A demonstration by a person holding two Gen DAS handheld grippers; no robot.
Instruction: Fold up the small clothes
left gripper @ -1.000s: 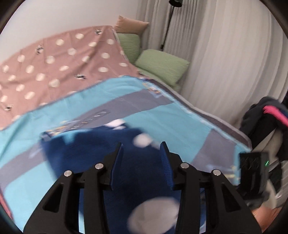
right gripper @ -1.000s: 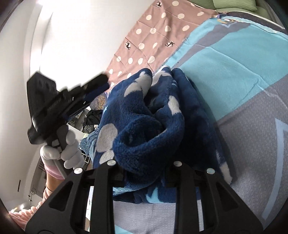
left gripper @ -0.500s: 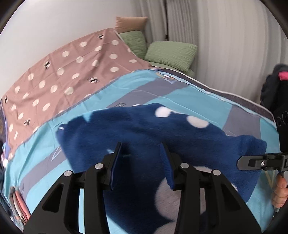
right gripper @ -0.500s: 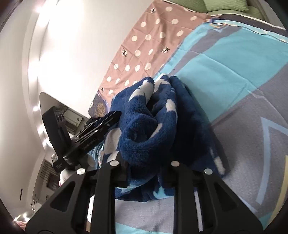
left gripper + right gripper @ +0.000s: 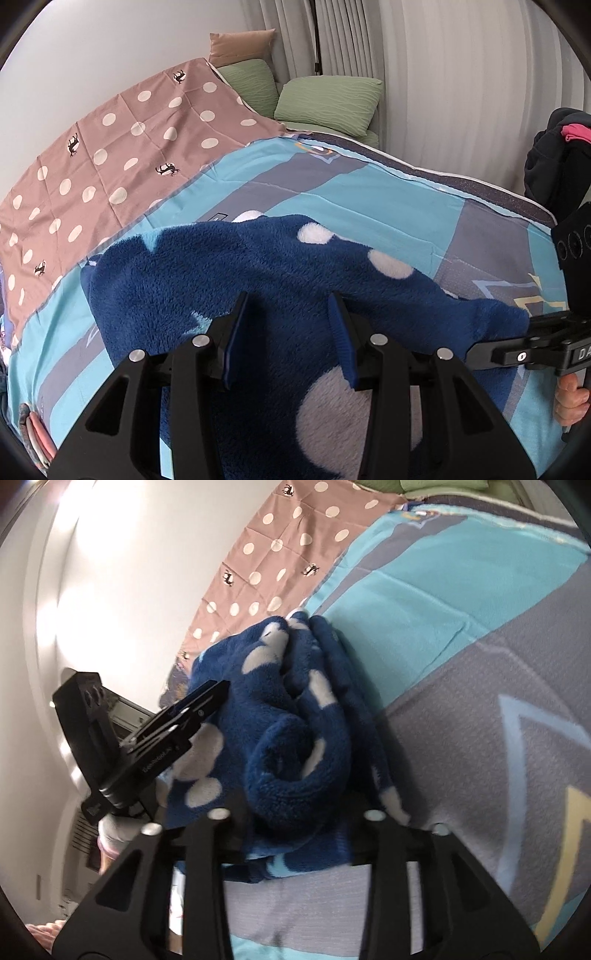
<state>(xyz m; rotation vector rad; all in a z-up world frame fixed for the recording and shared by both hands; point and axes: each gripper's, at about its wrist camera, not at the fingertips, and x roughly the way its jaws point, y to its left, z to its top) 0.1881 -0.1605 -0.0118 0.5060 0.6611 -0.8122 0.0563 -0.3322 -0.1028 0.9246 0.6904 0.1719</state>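
Note:
A dark blue fleece garment (image 5: 221, 266) with white dots lies spread on the blue and grey bed cover (image 5: 369, 206). My left gripper (image 5: 289, 297) hovers just over it, its blue pads apart, with fleece showing below the gap. In the right wrist view the garment (image 5: 295, 716) is bunched into a thick roll. That roll sits between the jaws of my right gripper (image 5: 295, 805), which are opening; its fingertips are hidden under the fleece. The left gripper (image 5: 221, 688) touches the garment's left edge there. The right gripper (image 5: 480, 350) shows side-on at the garment's right corner.
A brown dotted sheet (image 5: 129, 147) covers the bed's far left side. Green pillows (image 5: 328, 99) lie at the head by the curtain. A heap of dark clothes (image 5: 546, 147) stands off the bed's right edge. A hand (image 5: 569, 402) holds the right gripper.
The garment, lifted and blurred a second ago, now lies spread over the bed. My left gripper has sunk toward it. The right jaws have widened around the fleece roll.

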